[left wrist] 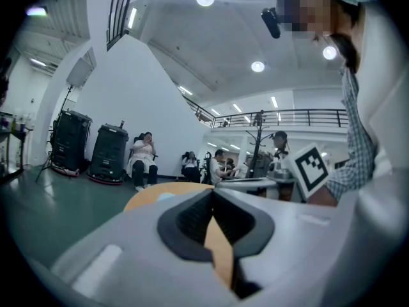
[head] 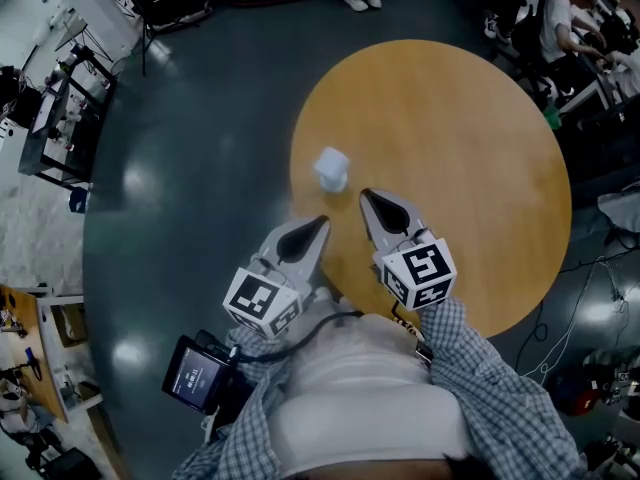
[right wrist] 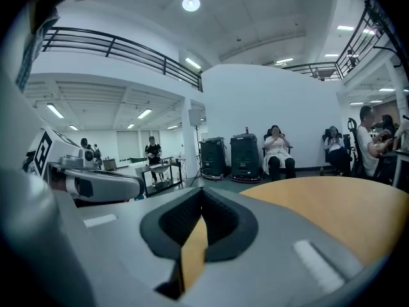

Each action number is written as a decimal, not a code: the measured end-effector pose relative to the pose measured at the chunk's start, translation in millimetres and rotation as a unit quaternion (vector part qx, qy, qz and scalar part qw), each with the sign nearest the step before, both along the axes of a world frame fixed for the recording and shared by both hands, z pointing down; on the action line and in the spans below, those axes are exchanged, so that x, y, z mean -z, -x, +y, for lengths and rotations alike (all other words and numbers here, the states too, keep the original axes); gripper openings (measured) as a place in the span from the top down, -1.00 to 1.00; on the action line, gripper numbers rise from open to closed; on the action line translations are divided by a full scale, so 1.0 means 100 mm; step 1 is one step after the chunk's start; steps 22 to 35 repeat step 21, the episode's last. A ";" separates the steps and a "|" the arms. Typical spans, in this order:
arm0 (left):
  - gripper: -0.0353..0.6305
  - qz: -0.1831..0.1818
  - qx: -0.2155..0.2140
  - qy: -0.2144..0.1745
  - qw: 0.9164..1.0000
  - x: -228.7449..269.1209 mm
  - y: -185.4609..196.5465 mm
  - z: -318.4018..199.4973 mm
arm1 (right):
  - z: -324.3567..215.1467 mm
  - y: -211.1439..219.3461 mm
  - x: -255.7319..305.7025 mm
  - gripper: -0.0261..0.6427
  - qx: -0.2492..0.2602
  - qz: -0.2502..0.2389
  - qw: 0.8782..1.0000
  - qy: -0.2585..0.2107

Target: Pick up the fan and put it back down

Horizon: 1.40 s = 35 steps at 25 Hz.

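Big open hall, dark floor, round wooden tabletop (head: 470, 168). The little white fan (head: 331, 168) sits on it, just ahead of both claws. Left claw (head: 322, 223) and right claw (head: 366, 196) are pinched closed and empty. Fits either pre-grab or already set back down, tbh. Only the head view shows the fan; the gripper views confirm nothing's between the jaws.

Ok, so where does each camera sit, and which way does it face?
Head view: on the head, facing steeply down at table, fan, left gripper, right gripper; chest, sleeves show.
Left gripper view: on the left gripper, facing level along shut jaws; sleeve shows.
Right gripper view: on the right gripper, along shut jaws, across the table.
Shared: each gripper view catches the other gripper.
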<state>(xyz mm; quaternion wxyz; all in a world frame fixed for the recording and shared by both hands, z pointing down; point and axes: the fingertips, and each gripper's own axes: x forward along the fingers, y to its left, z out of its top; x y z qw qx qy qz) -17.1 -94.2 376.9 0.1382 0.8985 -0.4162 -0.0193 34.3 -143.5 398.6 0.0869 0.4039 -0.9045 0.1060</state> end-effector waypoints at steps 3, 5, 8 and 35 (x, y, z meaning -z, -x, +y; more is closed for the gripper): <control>0.89 -0.001 0.000 -0.001 1.000 -0.01 -0.03 0.01 | 0.01 -0.01 -0.01 0.91 0.002 0.000 1.000 0.000; 0.90 -0.002 0.000 -0.002 1.000 0.00 -0.04 0.02 | 0.02 -0.01 -0.01 0.91 0.003 0.000 1.000 0.000; 0.90 -0.003 0.001 -0.003 1.000 0.00 -0.05 0.02 | 0.03 -0.01 0.00 0.91 0.008 -0.001 1.000 0.002; 0.90 0.001 0.000 -0.006 1.000 0.02 0.03 0.09 | 0.06 0.07 0.03 0.91 0.012 -0.002 1.000 0.006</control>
